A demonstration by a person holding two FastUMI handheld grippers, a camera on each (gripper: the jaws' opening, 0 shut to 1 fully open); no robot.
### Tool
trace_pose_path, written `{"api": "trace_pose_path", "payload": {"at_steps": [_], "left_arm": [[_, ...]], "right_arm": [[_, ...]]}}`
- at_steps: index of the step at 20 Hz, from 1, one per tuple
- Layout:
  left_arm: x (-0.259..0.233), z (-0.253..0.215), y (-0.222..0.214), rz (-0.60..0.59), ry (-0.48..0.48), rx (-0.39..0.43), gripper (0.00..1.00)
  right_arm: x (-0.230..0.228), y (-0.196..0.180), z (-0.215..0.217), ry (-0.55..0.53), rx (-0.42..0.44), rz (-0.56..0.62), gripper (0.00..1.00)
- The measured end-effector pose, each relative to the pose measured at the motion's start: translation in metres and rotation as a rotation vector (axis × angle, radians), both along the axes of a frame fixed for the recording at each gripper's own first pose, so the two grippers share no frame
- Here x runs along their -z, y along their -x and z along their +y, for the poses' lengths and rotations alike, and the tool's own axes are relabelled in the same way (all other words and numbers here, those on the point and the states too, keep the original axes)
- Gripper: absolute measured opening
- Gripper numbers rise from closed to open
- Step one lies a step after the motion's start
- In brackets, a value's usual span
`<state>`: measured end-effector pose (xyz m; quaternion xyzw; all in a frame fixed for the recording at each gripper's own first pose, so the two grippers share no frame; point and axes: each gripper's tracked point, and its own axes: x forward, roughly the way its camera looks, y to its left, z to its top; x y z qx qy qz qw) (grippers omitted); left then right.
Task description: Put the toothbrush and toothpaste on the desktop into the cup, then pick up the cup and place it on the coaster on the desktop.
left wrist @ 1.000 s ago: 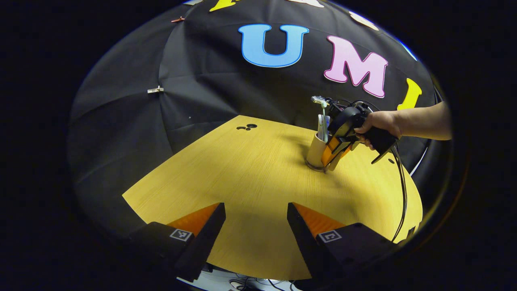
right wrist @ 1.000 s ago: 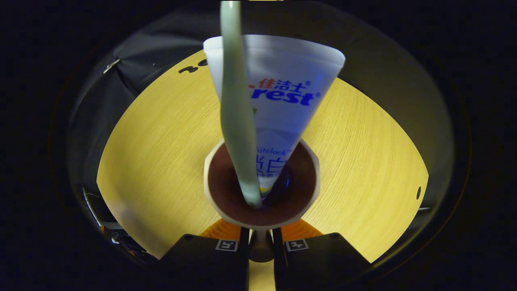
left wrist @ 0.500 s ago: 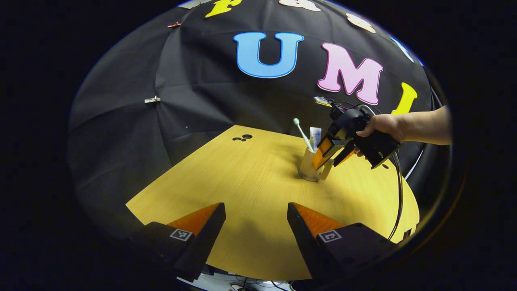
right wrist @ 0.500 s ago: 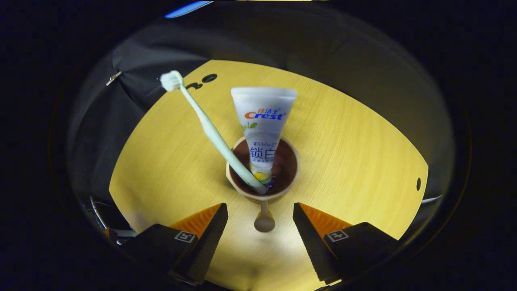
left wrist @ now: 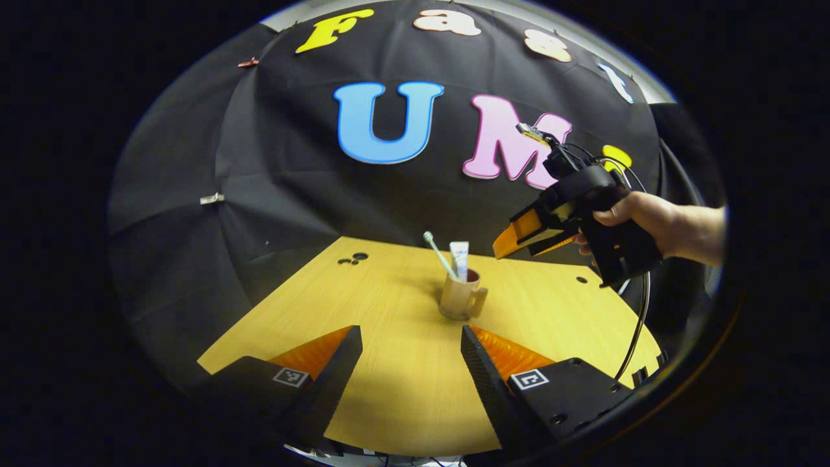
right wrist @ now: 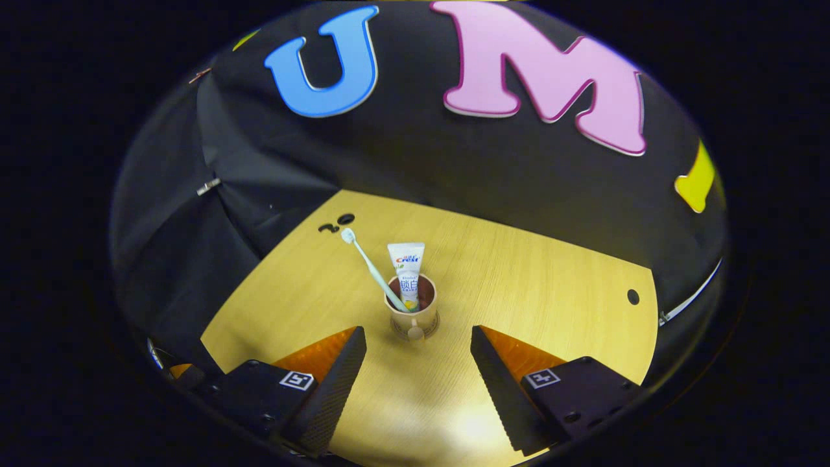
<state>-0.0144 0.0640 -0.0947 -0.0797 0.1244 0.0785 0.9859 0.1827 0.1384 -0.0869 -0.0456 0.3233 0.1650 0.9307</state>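
Observation:
A tan cup with a handle stands upright in the middle of the wooden table. It rests on a thin round coaster whose rim rings its base. A pale green toothbrush and a white toothpaste tube stand inside it. My right gripper is open and empty, back from the cup with the handle facing it. In the left gripper view the cup sits beyond my open, empty left gripper. There the right gripper hovers above and right of the cup, held by a hand.
Small dark holes mark the table at the far left and near the right edge. A black cable hangs from the right gripper down past the table's right edge. The black cloth wall stands close behind the table.
My right gripper opened, let go of the cup's handle, and drew back and up from the cup. The cup stays put. The left gripper's view has tilted and pulled back slightly.

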Motion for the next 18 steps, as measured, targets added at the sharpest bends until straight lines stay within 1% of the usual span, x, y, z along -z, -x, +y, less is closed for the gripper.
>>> {"api": "trace_pose_path", "payload": {"at_steps": [4, 6, 8, 11, 13, 15, 18], "left_arm": [[-0.045, -0.023, -0.003, -0.103, -0.001, 0.077, 0.97], [-0.063, -0.031, 0.0, -0.141, -0.03, 0.1, 0.97], [-0.073, -0.039, 0.007, -0.168, -0.061, 0.114, 0.97], [-0.076, -0.056, 0.02, -0.194, -0.053, 0.139, 0.97], [-0.079, -0.074, 0.029, -0.216, -0.06, 0.216, 0.97], [-0.078, -0.08, 0.033, -0.212, -0.086, 0.26, 0.97], [-0.082, -0.094, 0.043, -0.229, -0.084, 0.326, 0.97]], "right_arm": [[-0.044, 0.055, -0.017, -0.063, 0.062, -0.165, 1.0], [-0.055, 0.088, -0.021, -0.12, 0.094, -0.207, 1.0], [-0.064, 0.115, -0.033, -0.161, 0.148, -0.242, 1.0], [-0.075, 0.155, -0.057, -0.17, 0.227, -0.337, 1.0], [-0.081, 0.18, -0.073, -0.161, 0.278, -0.411, 1.0], [-0.088, 0.201, -0.086, -0.159, 0.327, -0.476, 1.0], [-0.083, 0.232, -0.104, -0.148, 0.387, -0.515, 1.0]]}}
